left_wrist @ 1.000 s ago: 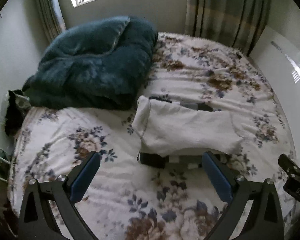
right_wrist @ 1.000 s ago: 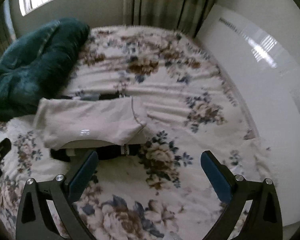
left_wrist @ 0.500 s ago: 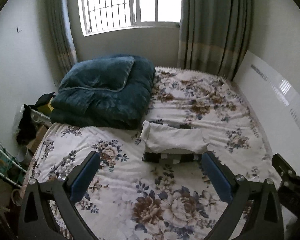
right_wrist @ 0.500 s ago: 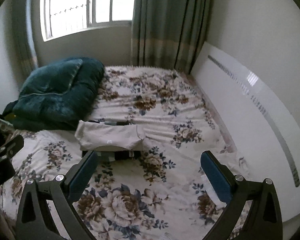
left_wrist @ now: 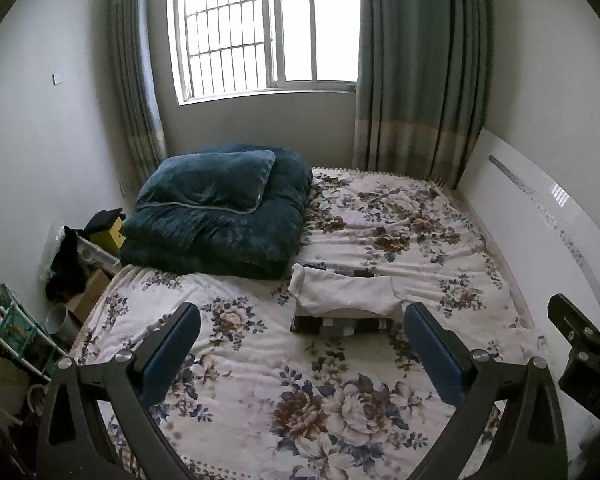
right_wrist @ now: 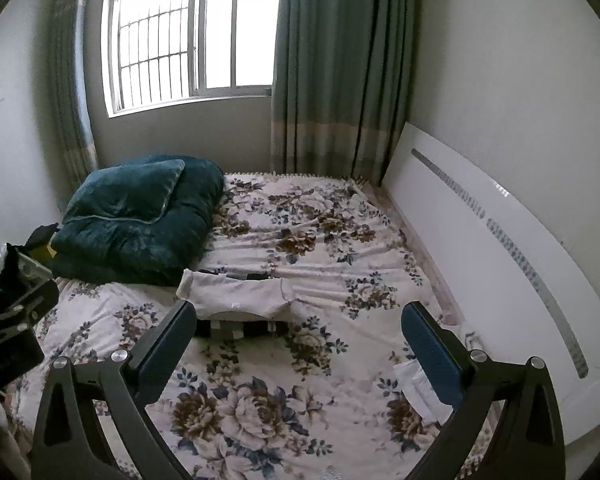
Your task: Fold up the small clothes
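Clutter (left_wrist: 72,264) beside bed (left_wrist: 260,360) shows fully only from left wrist.

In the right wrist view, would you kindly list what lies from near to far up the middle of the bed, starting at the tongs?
Right tongs → dark striped garment → folded white garment resting on top of it → bare floral bedspread → curtain.

No text, label, brand, number or sign is legible in either wrist view; any markings are too small or blurred to make out.
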The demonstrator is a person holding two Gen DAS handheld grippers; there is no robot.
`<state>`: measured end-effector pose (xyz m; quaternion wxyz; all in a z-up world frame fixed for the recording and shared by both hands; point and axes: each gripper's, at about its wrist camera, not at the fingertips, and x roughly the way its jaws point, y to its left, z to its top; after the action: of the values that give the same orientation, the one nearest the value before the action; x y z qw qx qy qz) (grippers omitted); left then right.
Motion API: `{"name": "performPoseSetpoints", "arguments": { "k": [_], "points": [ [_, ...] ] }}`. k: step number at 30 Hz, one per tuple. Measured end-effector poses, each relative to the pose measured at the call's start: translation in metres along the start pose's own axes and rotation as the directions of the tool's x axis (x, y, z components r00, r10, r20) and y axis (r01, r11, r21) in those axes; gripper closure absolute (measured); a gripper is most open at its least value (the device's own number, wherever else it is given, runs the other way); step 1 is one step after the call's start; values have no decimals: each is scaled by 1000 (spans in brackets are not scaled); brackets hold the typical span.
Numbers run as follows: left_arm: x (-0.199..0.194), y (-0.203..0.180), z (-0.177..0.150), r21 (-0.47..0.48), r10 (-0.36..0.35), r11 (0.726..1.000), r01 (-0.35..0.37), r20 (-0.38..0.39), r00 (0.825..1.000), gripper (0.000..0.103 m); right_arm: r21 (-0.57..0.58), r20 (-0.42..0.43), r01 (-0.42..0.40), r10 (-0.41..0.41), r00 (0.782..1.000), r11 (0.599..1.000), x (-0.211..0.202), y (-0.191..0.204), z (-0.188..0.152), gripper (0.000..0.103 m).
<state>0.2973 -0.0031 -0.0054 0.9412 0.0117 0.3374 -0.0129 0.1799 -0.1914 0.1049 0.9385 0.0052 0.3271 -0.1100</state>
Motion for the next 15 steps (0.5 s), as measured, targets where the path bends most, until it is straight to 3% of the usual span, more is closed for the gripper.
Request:
{"name": "performPoseSetpoints", "arguments": {
  "k": [15],
  "points": [
    [-20,6,-9,-20,15,1000,-15,-5,1000,0,0,4,-18,18,1000,1000,-24,0,4,0]
  ]
}}
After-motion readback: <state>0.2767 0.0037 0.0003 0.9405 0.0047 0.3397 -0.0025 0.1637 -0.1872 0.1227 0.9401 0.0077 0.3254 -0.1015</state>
